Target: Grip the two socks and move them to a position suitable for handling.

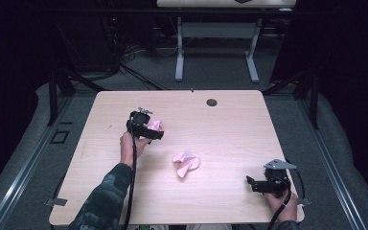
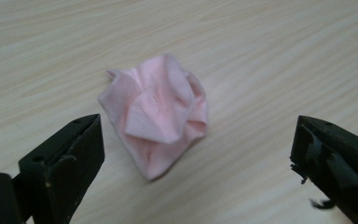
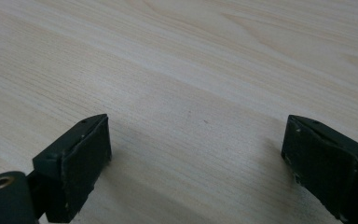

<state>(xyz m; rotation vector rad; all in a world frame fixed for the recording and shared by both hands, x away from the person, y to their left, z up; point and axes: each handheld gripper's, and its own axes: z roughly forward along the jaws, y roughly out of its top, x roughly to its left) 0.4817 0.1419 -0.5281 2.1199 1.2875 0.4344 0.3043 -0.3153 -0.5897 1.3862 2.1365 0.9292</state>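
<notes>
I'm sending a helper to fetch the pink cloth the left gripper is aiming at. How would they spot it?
On the wooden table, look at the far left part, by the left gripper. The pink cloth lies crumpled between its open jaws; another pink cloth lies alone mid-table.

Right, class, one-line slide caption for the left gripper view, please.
Open left gripper poised over a crumpled pink cloth lying on the wooden table.
</notes>
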